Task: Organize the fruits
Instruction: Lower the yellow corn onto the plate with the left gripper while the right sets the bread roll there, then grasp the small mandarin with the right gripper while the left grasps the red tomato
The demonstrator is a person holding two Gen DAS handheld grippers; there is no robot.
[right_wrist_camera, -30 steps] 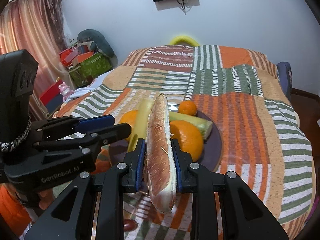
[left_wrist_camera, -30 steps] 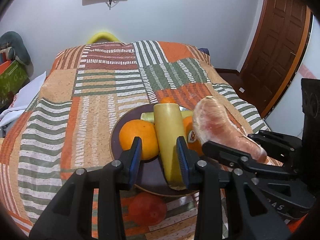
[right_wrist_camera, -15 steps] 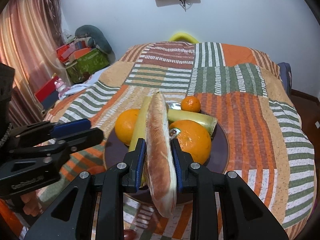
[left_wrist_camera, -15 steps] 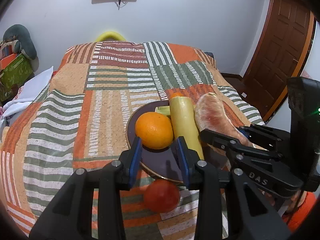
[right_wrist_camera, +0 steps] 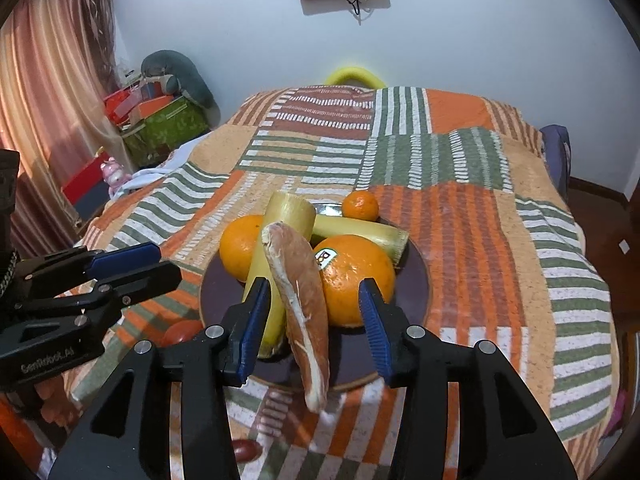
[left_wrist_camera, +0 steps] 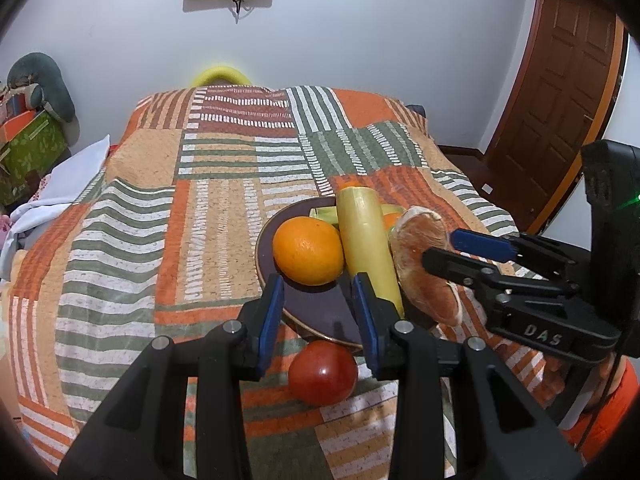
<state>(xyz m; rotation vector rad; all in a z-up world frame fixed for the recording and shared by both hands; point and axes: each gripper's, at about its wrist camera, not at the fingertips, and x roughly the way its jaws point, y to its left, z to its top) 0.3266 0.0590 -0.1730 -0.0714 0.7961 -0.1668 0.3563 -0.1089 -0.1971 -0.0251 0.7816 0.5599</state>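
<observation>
A dark round plate (right_wrist_camera: 416,280) sits on a bed covered by a striped patchwork bedspread (right_wrist_camera: 480,220). It holds two large oranges, a small orange at the far rim and two pale yellow-green stalks.

The right gripper (right_wrist_camera: 316,316) hangs over the near rim, its jaws having just been opening. Between them stands a peeled grapefruit wedge (right_wrist_camera: 304,300), pink and pithy, with a clear gap to the blue pad on either side, so nothing grips it. It looks freshly let go: its lower tip overhangs the plate's near edge and its upper part leans on the longer stalk (right_wrist_camera: 276,256) and the stickered orange (right_wrist_camera: 352,276), which probably prop it upright. Its long axis runs from the near rim up and away toward the plate's middle, narrow edge facing the camera.

The left gripper (left_wrist_camera: 318,312) hovers beside it, jaws narrowly parted and empty, aimed down at the near side of the plate. Just below them a red tomato (left_wrist_camera: 322,372) lies on the bedspread, outside the plate and close against its rim, apparently the next piece to gather.
</observation>
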